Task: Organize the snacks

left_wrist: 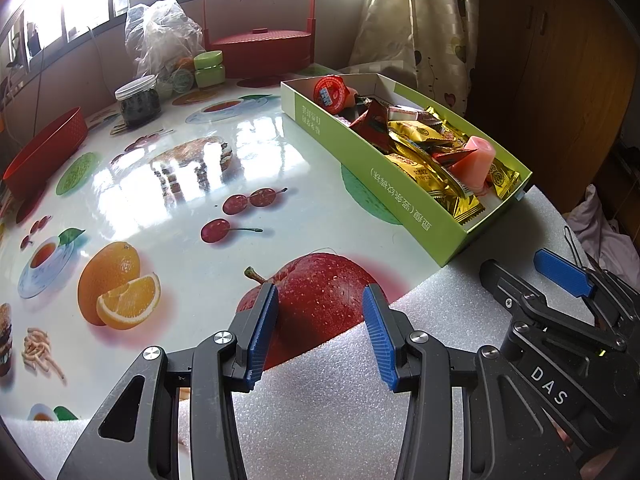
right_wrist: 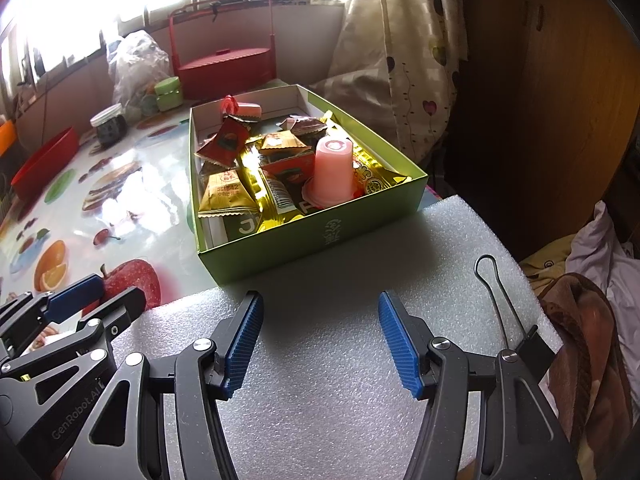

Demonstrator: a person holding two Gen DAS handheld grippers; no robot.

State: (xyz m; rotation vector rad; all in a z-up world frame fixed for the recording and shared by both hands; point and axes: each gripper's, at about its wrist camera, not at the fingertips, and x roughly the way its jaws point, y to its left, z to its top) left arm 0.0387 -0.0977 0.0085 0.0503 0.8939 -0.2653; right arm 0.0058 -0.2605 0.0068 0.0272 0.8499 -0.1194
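Observation:
A green cardboard box [right_wrist: 320,236] [left_wrist: 352,156] full of snacks stands on the fruit-print table, its near end against a white foam sheet [right_wrist: 340,360]. Inside lie gold packets [right_wrist: 226,196], red packets [right_wrist: 226,142] and an upturned pink jelly cup [right_wrist: 332,172] [left_wrist: 474,162]; a red-lidded jelly cup [left_wrist: 330,92] rests at the far end. My right gripper [right_wrist: 320,308] hangs open over the foam, just short of the box, nothing between its pads. My left gripper [left_wrist: 320,300] stands open at the foam's edge above a printed apple, empty. Each gripper appears in the other's view, the right [left_wrist: 556,276] and the left [right_wrist: 76,300].
A red lidded basket with a tall handle [left_wrist: 260,40], a clear plastic bag [left_wrist: 160,36], green jars [left_wrist: 209,68] and a dark jar [left_wrist: 138,100] stand at the table's far side. A red tray [left_wrist: 44,148] sits at the left. A binder clip [right_wrist: 520,336] grips the foam's right edge.

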